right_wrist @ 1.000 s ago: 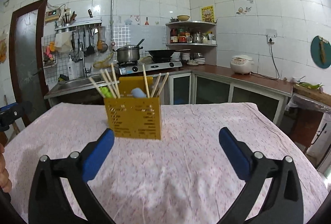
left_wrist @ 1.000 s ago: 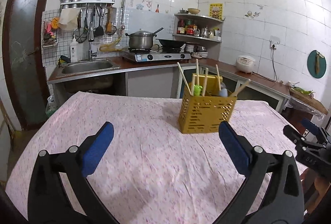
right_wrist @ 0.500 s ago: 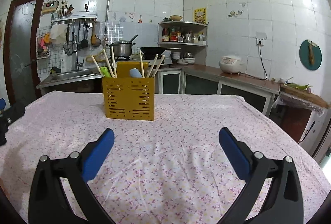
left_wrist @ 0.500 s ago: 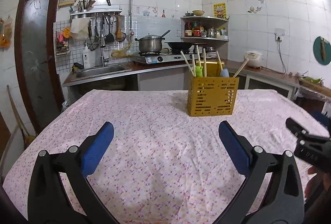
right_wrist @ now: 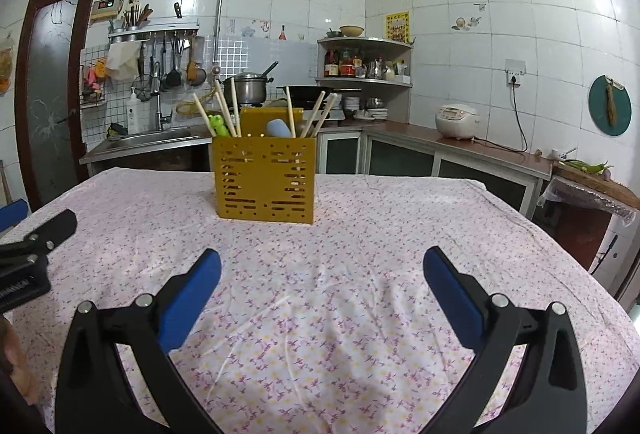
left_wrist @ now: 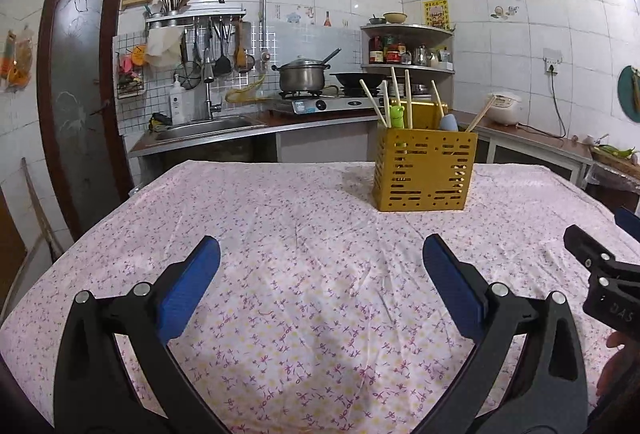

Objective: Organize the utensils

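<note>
A yellow perforated utensil holder (left_wrist: 425, 171) stands upright on the table's far side; it also shows in the right wrist view (right_wrist: 265, 179). It holds several wooden chopsticks (left_wrist: 407, 99), a green frog-topped utensil (left_wrist: 396, 116) and a pale blue utensil (left_wrist: 449, 122). My left gripper (left_wrist: 320, 286) is open and empty, low over the cloth, well short of the holder. My right gripper (right_wrist: 321, 288) is open and empty, also short of the holder. Each gripper shows at the edge of the other's view.
The table wears a pink floral cloth (left_wrist: 304, 242). Behind it runs a kitchen counter with a sink (left_wrist: 208, 123), a stove with a pot (left_wrist: 302, 75), a corner shelf (right_wrist: 362, 67) and a rice cooker (right_wrist: 456, 121). A door (left_wrist: 78, 93) stands left.
Both grippers have dropped lower and pulled back level over the table, so the holder now sits higher in each view. Both stay open and empty.
</note>
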Available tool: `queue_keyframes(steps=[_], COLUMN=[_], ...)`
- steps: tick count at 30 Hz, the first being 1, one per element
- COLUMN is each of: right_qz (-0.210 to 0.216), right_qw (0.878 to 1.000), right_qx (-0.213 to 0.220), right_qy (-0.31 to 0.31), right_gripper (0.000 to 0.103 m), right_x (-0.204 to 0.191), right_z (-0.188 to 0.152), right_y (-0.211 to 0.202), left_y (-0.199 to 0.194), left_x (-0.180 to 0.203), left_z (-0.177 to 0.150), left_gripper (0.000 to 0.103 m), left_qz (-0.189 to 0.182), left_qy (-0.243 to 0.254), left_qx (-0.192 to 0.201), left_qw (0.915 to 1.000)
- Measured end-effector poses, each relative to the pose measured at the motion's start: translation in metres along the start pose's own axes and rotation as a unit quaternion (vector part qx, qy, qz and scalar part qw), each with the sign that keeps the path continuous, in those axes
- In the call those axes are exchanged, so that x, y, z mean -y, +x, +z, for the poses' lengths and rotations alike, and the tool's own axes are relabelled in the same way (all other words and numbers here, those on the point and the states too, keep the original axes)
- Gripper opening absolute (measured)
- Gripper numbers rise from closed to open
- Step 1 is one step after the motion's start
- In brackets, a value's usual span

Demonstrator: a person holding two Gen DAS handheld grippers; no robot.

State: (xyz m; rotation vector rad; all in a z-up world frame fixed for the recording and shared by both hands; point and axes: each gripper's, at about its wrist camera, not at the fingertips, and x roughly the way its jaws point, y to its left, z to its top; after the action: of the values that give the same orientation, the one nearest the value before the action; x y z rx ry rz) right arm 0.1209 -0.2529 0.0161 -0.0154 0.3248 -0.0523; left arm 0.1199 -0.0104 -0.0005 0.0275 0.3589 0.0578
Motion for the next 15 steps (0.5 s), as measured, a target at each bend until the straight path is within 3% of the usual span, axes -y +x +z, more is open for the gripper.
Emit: queue_keyframes(steps=[15], right_qz=[-0.012], right_qw=[1.000], right_qx=[0.002], right_qy=[0.016], right_gripper=[0.099], right_x=[0.0053], right_z=[-0.0051], right_y=[-0.0044], left_y=[-0.0020], left_x=[0.0074], left_z=[-0.0031], left_gripper=[0.098], left_qz=[0.006], left_qy=[0.015], left_qx=[0.012], left_qw=[0.9998])
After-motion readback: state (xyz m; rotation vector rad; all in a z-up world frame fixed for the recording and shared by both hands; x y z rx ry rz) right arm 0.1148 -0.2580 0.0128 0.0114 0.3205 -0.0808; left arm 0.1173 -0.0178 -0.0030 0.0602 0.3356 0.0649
